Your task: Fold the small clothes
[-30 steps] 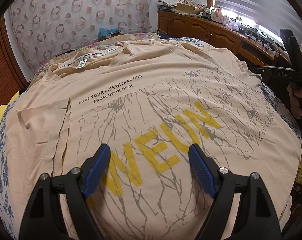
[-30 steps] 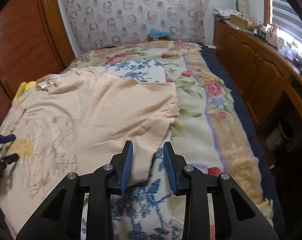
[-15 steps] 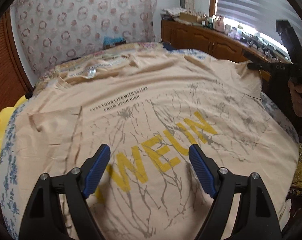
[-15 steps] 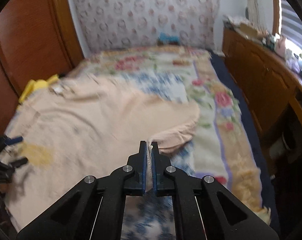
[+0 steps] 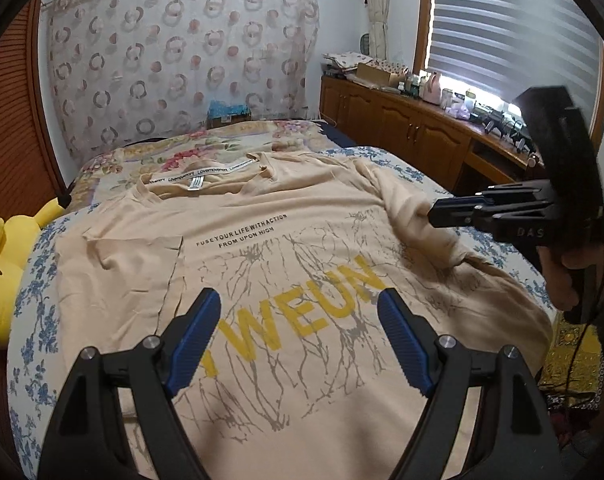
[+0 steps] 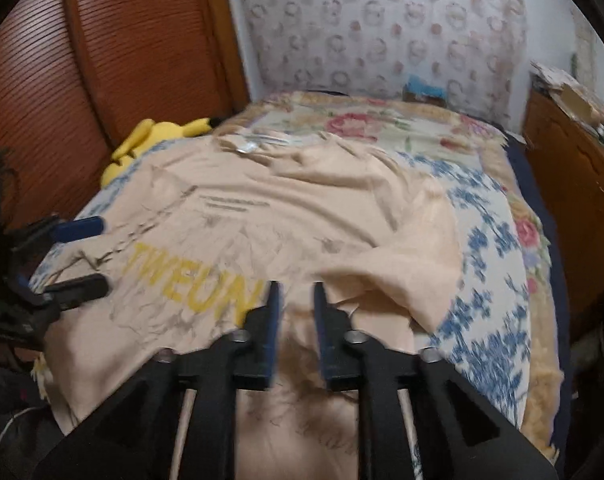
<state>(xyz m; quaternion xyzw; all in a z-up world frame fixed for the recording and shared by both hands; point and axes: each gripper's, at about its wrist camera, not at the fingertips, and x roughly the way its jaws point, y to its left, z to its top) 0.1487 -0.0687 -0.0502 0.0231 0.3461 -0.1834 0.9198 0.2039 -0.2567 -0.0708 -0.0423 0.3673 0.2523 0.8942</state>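
**Two grippers over a T-shirt on a bed**

A peach T-shirt (image 5: pixel 262 264) lies spread on the floral bed (image 5: pixel 497 256). The left gripper (image 5: pixel 300 334) hovers above it, jaws wide apart, holding nothing. The right gripper (image 6: pixel 293 322) has just been opening; its jaws stand slightly parted above the folded-over sleeve (image 6: pixel 401 276), not pinching it.

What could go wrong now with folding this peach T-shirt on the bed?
The folded-in sleeve lies bunched beside the right gripper, whose jaws have just been opening with no cloth visibly pinched; the fold may come out crooked. The T-shirt seems to overhang the bed edge near the open left gripper, so a tug might slide it.
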